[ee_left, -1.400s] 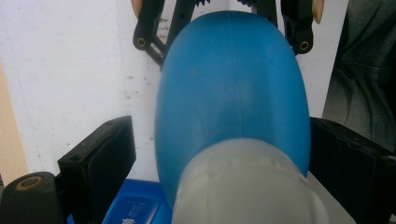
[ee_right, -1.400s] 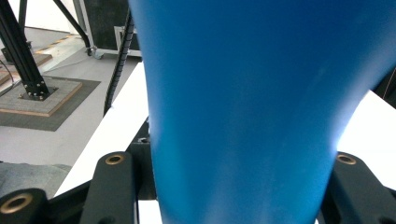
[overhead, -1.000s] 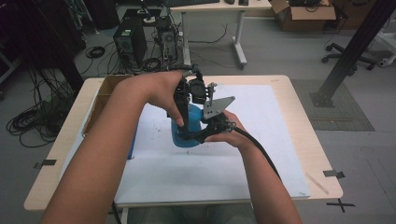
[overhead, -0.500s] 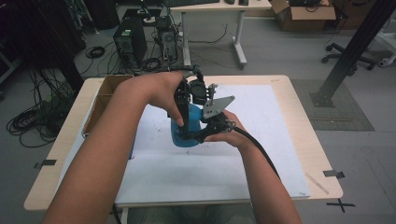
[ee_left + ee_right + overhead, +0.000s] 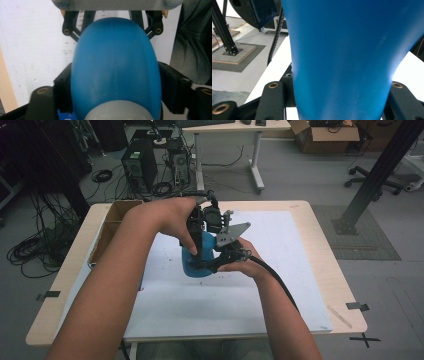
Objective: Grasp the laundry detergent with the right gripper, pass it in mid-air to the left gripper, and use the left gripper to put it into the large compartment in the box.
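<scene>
A blue bottle (image 5: 192, 264) with a grey end is held just above the white sheet (image 5: 280, 270) in the middle of the table. My left gripper (image 5: 201, 240) comes at it from above. Its jaws have just been closing, and in the left gripper view the black fingers (image 5: 63, 86) press on both flanks of the bottle (image 5: 115, 62). My right gripper (image 5: 214, 264) grips the bottle from the near right side. In the right gripper view the blue body (image 5: 342, 50) stands between the two fingers (image 5: 273, 97), which hug it.
An open cardboard box (image 5: 112, 225) sits at the table's far left corner. Bare wooden table (image 5: 327, 245) rims the sheet on the right. Beyond the table are computer towers (image 5: 137, 167), floor cables, a desk and a black post (image 5: 372, 175).
Both hands have stayed where they were over the sheet. The left gripper's jaws have drawn in onto the top of the blue bottle.
</scene>
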The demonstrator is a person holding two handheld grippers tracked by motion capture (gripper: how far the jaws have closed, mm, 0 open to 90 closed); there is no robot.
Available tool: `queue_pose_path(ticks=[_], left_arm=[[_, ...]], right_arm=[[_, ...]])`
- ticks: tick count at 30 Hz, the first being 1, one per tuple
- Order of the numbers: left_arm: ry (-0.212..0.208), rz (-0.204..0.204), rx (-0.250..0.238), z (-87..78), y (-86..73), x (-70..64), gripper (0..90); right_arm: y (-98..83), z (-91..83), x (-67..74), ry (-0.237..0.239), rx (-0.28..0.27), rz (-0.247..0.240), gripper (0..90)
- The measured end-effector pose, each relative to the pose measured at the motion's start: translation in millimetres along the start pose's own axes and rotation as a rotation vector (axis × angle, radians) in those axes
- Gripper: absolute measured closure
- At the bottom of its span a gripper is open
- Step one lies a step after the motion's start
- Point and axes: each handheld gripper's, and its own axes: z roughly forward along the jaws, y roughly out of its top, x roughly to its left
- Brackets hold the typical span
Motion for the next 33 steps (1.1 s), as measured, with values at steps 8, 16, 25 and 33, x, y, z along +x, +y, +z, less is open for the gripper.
queue_pose_path(ticks=[8,16,25,33], left_arm=[[0.013,-0.004,0.008,-0.7,-1.3,1.8,37.4],[0.034,-0.016,0.066,-1.0,2.5,-1.5,38.1],[0.037,-0.022,0.074,-6.2,2.1,-2.9,38.2],[0.043,-0.029,0.077,-8.1,1.7,-2.1,38.3]], right_arm=[[0.4,1.0,1.0,0.002,-0.002,-0.002,45.0],[0.4,2.7,1.6,0.005,-0.005,-0.002,45.0],[3.7,2.9,2.1,0.013,-0.026,-0.01,44.4],[3.7,4.0,2.8,0.006,-0.044,-0.004,40.8]])
